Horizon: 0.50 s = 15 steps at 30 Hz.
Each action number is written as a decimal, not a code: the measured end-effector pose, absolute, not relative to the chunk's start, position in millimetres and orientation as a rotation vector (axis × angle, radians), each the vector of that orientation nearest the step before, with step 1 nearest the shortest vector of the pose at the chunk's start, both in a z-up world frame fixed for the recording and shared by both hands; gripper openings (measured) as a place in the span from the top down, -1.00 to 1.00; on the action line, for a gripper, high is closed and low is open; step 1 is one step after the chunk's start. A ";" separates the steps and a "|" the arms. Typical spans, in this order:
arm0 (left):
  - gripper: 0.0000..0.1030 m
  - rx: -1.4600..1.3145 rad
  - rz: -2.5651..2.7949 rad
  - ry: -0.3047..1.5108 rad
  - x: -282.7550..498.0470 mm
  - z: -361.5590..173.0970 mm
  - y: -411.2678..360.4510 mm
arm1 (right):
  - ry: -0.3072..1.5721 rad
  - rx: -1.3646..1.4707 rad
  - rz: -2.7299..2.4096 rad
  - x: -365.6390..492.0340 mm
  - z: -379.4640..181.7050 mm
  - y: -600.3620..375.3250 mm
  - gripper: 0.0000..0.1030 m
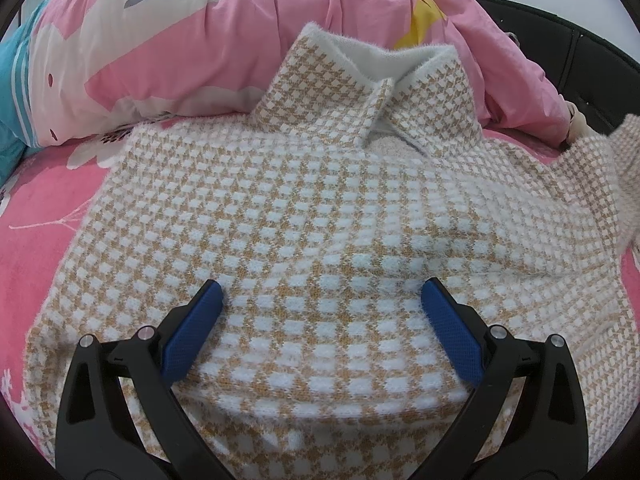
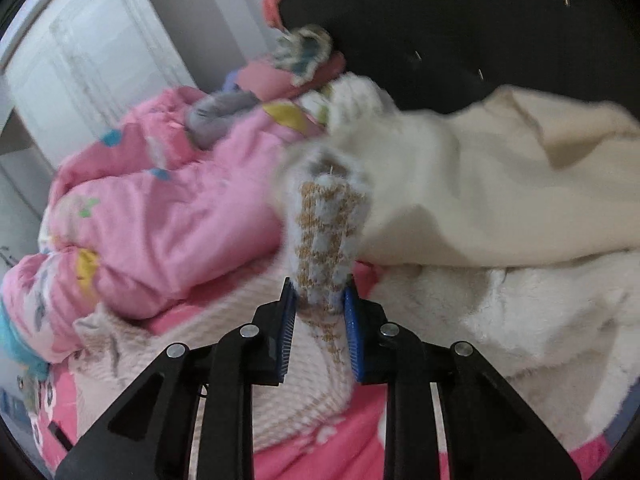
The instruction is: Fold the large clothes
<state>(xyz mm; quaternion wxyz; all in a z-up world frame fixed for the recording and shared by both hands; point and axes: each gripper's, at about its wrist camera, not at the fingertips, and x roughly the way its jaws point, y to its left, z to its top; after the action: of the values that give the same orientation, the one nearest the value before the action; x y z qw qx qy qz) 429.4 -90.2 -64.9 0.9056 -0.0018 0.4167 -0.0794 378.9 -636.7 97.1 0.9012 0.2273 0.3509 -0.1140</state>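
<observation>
Pinching a fold of the checked sweater (image 2: 326, 236) in the right gripper (image 2: 320, 300) while the left gripper (image 1: 322, 300) hangs released over the garment.

Spread front-up on the pink bedsheet (image 1: 36, 216), the tan-and-white sweater has its collar (image 1: 380, 80) lying against the pink quilt (image 1: 208, 40). Over the sweater's lower front the left gripper's blue pads (image 1: 192, 336) stand wide apart with nothing pinched between them. In the right wrist view the blue pads (image 2: 354, 332) are clamped on a narrow bunch of knit that stands up between them, with a cream fleece blanket (image 2: 520, 200) just beside it and the black headboard (image 2: 440, 20) behind.
</observation>
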 end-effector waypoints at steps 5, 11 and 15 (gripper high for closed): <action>-0.88 -0.014 -0.171 0.858 430.6 -65.6 -88.5 | 0.612 0.453 -0.119 347.7 171.6 -593.6 0.58; -0.88 -0.018 -0.173 0.854 430.5 -66.3 -88.5 | 0.497 0.340 0.052 327.7 256.6 -508.1 0.58; -0.88 -0.018 -0.175 0.863 431.6 -62.7 -88.0 | 0.502 0.269 0.092 333.7 269.1 -458.9 0.58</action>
<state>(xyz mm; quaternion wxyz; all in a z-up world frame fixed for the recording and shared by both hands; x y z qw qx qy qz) 431.6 -88.0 -62.7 0.9045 -0.0088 0.4178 -0.0848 333.7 -458.9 269.1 0.9587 0.1327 0.2476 0.0456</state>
